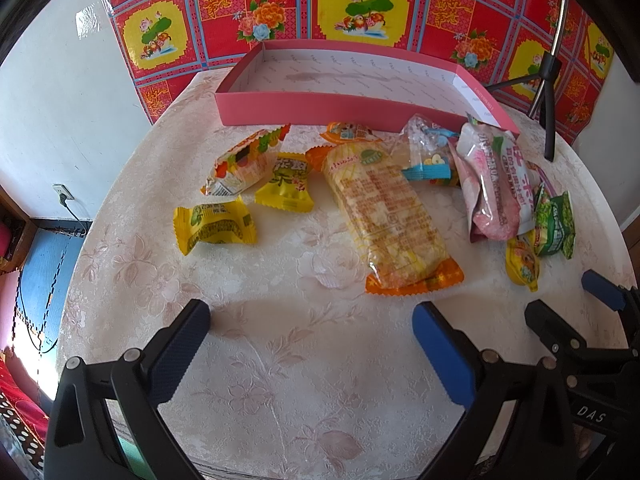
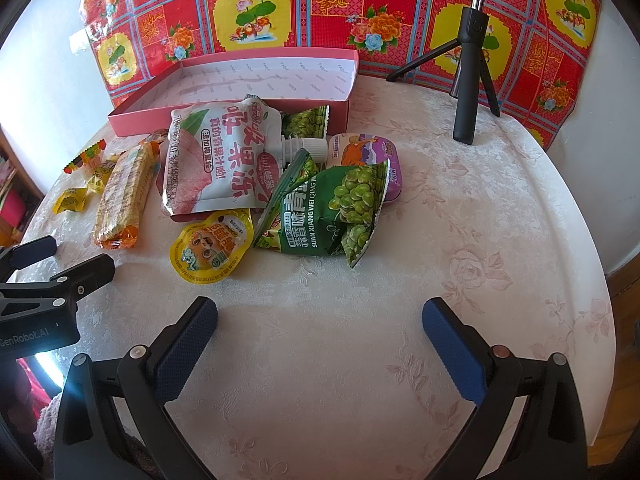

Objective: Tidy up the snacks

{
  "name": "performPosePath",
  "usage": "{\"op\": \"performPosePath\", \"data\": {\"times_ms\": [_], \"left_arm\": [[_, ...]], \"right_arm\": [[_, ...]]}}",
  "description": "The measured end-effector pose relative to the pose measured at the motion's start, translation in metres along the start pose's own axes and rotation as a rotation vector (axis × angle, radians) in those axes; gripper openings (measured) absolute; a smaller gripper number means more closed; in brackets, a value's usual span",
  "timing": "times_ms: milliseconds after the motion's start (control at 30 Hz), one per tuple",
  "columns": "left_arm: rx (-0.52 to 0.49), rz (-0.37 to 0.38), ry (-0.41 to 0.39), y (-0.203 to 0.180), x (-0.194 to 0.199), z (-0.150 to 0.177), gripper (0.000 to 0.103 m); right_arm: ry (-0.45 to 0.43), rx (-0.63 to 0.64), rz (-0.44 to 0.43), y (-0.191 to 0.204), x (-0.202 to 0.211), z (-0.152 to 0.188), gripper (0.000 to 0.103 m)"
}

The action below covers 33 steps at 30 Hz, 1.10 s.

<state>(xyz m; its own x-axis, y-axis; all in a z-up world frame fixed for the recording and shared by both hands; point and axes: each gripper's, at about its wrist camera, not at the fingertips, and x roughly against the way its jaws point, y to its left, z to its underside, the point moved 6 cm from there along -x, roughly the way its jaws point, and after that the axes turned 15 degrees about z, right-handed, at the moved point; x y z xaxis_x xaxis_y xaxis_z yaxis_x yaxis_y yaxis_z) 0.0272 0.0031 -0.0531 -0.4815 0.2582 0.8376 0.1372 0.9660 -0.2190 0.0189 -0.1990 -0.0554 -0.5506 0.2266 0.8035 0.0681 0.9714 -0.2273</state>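
1. Pink box (image 1: 344,110), far edge of the worktop (image 1: 280,360): stiff card, empty.
2. Wafer pack (image 1: 386,216), mid-worktop: light and probably brittle; grip across the width.
3. Jelly pouch (image 2: 224,160), before the box: soft, slippery; take the sealed edge.
4. Left tongs (image 1: 312,344) and right tongs (image 2: 320,340): spread wide, holding nothing, near edge.

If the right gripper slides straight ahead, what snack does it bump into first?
Probably the green pea bag. The right gripper is open over bare tablecloth, and that bag lies nearest along its line; the yellow round packet sits slightly left. Depth is uncertain.
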Motion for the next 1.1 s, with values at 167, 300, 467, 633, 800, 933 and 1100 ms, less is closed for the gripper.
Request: {"op": "performPosePath", "data": {"times_ms": [167,300,467,633,800,933,1100], "left_arm": [[0.000,0.000,0.000,0.0000,0.0001,0.0000,0.103],[0.000,0.000,0.000,-0.0001,0.0001,0.0000,0.103],[0.000,0.000,-0.001,0.0000,0.0002,0.0001,0.103],[0.000,0.000,-0.001,0.0002,0.0004,0.0006,0.103],[0.000,0.000,-0.002,-0.0001,0.0003,0.0001,0.103],[0.001,0.001,-0.004,-0.0022,-0.0013,-0.0037,0.103],[-0.001,0.000,-0.005,-0.0027,-0.0012,-0.0034,0.103]], "right_arm": [[0.000,0.000,0.000,0.0000,0.0000,0.0001,0.103],[-0.001,0.000,0.000,-0.0001,0.0000,0.0002,0.103],[-0.001,0.000,0.000,-0.0001,0.0001,0.0003,0.103],[-0.001,0.000,0.000,-0.0001,0.0002,0.0004,0.103],[-0.001,-0.001,0.000,-0.0002,0.0003,0.0007,0.103],[-0.002,-0.001,0.000,-0.0002,0.0004,0.0006,0.103],[-0.004,-0.001,0.000,-0.0012,0.0004,0.0011,0.103]]}}
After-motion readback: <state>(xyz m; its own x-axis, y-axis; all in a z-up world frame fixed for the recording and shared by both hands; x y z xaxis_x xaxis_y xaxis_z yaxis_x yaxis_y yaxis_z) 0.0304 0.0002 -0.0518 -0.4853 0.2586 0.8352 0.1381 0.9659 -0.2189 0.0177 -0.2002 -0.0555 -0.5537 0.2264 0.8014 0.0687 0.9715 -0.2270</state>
